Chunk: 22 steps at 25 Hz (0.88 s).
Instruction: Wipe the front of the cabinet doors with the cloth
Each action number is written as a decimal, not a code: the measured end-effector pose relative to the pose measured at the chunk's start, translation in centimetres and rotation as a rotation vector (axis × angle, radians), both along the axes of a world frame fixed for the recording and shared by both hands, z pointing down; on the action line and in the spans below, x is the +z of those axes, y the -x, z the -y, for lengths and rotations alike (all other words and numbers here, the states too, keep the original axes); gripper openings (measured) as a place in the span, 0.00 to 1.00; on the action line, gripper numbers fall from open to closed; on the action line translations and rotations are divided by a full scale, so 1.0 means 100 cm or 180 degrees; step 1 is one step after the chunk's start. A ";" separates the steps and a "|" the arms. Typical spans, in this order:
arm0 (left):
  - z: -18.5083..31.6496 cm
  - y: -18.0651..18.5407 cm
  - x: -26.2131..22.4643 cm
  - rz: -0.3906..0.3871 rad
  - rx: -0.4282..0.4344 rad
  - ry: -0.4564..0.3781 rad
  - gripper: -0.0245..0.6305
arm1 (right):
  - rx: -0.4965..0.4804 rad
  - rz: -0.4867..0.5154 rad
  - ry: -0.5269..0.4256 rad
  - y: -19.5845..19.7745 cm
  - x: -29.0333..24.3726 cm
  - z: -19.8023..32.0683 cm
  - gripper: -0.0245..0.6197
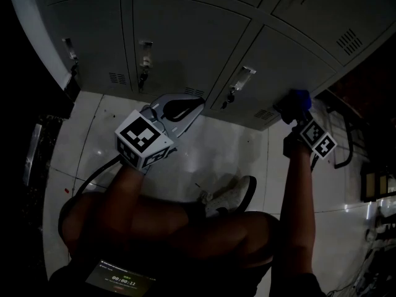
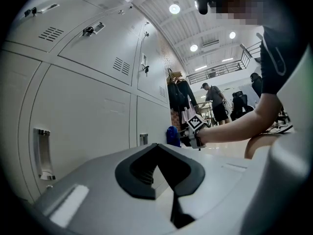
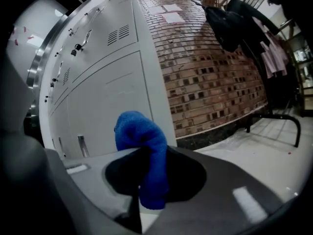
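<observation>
**Cloth** [image 3: 143,153]: blue, bunched. Clamped between the jaws of the right tool [image 3: 145,176], one lobe bulging above them and a tail hanging below. In the head view the cloth [image 1: 299,98] sits at the lower edge of the rightmost cabinet door; whether it presses on the panel cannot be told.

**Right tool** [image 1: 296,108]: jaws closed on the cloth, held out on a straight arm, marker cube [image 1: 318,138] behind it.

**Left tool** [image 2: 159,166]: jaws fully together, nothing between them. Held low before the person's knee, nose [image 1: 180,107] aimed at the doors but apart from them.

**Cabinet doors** [image 1: 185,42]: grey metal, in rows, each with a louvred vent and a latch handle [image 1: 242,78]. The right gripper view shows the same doors [image 3: 107,102] running off to the left.

**Surroundings**: pale glossy floor tiles [image 1: 204,150]; the person's shoe [image 1: 234,197]; brick wall [image 3: 210,72] beside the cabinet's end; dark garments hanging on a rail [image 3: 234,18]; people [image 2: 215,102] standing far off in the left gripper view.
</observation>
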<state>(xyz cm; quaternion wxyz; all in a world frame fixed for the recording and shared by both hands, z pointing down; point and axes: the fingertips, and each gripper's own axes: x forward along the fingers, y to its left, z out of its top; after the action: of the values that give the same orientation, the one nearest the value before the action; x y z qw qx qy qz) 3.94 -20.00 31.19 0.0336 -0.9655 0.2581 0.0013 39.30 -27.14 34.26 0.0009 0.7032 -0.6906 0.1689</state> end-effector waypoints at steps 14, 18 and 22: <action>0.000 0.000 0.001 0.0024 -0.0001 -0.0002 0.05 | -0.0082 0.0048 -0.0060 0.016 -0.008 -0.027 0.16; -0.004 0.000 -0.003 0.0011 0.0006 -0.0011 0.04 | -0.0480 0.0055 -0.0073 0.078 -0.011 -0.034 0.16; -0.007 -0.001 -0.006 -0.0023 0.0023 -0.0017 0.05 | -0.0794 -0.0001 0.0016 0.133 0.002 -0.030 0.16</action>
<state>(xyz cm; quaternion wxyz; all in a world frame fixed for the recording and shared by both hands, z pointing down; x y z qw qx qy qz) 4.02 -19.31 30.59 0.0352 -0.9664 0.2547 0.0056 26.05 -24.18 34.44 0.0237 0.6119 -0.7723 0.1691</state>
